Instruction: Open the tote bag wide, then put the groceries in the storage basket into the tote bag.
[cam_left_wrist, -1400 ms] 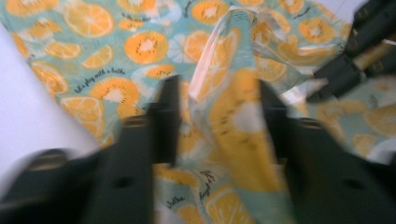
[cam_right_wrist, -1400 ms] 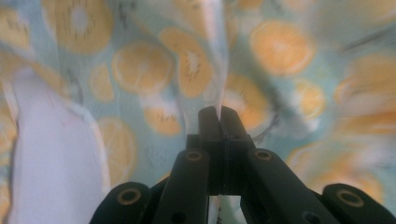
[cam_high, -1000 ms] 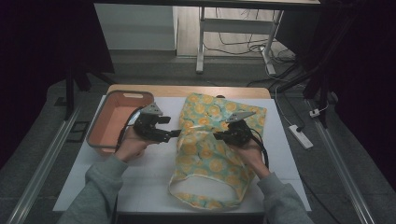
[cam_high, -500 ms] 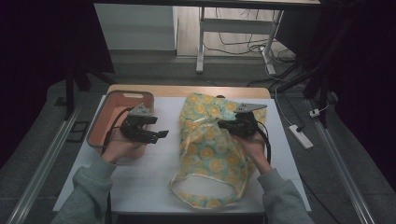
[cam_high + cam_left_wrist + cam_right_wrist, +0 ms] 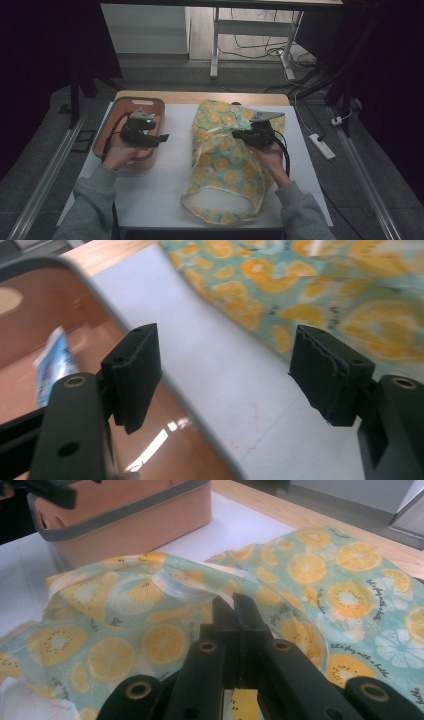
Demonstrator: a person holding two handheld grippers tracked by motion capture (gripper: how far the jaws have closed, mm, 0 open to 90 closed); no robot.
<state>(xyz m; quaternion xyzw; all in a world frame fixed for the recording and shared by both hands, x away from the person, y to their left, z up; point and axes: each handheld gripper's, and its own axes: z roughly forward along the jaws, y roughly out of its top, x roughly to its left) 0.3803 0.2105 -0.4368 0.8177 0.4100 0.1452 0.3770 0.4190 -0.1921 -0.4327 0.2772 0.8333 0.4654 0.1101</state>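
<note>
Left gripper [image 5: 161, 137] moved off bag [image 5: 225, 165], over basket [image 5: 107, 130].

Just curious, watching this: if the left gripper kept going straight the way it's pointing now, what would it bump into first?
Probably the fruit-print fabric bag. The left gripper, jaws open, sits over the orange basket's rim and points across bare white table toward the bag, though depth is hard to judge.

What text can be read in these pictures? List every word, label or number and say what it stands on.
Fruit-print bag: small black script beside the citrus slices, repeated over the cloth; too small and blurred to read for sure.
Blue and white packet in the orange basket: print on it, blurred, not readable.
Both grippers, the basket and the table: no lettering to be seen.
</note>
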